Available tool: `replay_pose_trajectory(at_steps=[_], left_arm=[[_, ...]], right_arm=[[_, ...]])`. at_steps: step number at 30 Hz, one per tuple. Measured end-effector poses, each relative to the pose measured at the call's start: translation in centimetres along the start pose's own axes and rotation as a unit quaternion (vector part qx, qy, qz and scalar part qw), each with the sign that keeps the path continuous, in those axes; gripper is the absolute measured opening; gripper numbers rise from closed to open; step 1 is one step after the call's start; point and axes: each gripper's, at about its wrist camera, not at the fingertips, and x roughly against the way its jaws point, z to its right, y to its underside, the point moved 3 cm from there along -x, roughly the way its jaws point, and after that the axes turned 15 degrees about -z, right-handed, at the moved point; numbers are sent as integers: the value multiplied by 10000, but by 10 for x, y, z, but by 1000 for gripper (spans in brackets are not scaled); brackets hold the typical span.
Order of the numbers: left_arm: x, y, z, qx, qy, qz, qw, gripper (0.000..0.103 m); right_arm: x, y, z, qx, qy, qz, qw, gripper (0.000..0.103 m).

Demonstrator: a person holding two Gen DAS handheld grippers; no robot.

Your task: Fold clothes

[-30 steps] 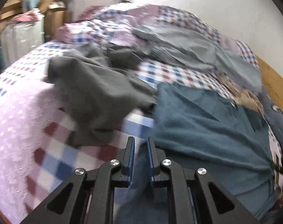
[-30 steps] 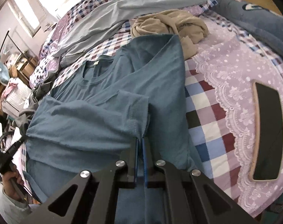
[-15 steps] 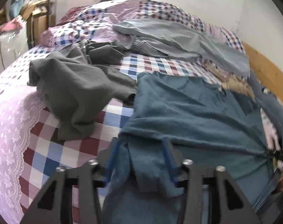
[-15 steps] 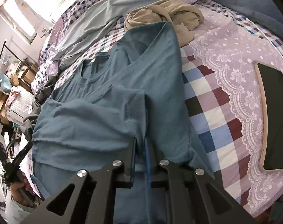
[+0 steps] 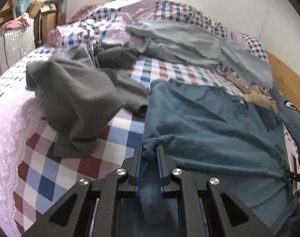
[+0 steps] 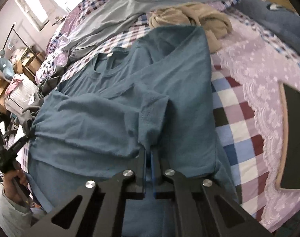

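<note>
A teal T-shirt (image 5: pixel 205 130) is lying spread across the lower centre of both frames on a checked bedspread (image 5: pixel 51 167), partly folded, with a sleeve doubled over its body. A bunched fold of it is being pinched by the left gripper (image 5: pixel 149 154) at bottom centre of the left view. The doubled sleeve edge is being clamped by the right gripper (image 6: pixel 149 158) at bottom centre of the right view. A dark grey garment (image 5: pixel 75 98) is lying heaped just left of the shirt, touching it. A light grey garment (image 5: pixel 189 43) is stretching across the upper frame. A crumpled beige garment (image 6: pixel 197 21) is touching the shirt's upper edge. A dark curved board (image 6: pixel 292 138) is resting at the right edge.
</note>
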Motion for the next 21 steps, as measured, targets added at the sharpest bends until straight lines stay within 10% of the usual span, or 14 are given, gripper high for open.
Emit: replay_pose_trajectory(at_steps=[7,13,21], left_arm=[[25,0,-1,17,-100,429,9990,9],[1,15,-17,202,-310,-449,9983,9],[13,14,-36,662,-300,-343,9968,29]], right_arm=[[22,1,7,-52,35,280,9996,2],[-1,4,7,4,349,-300,9989,4],[-5,3,18,-343,28,-303,9990,19]])
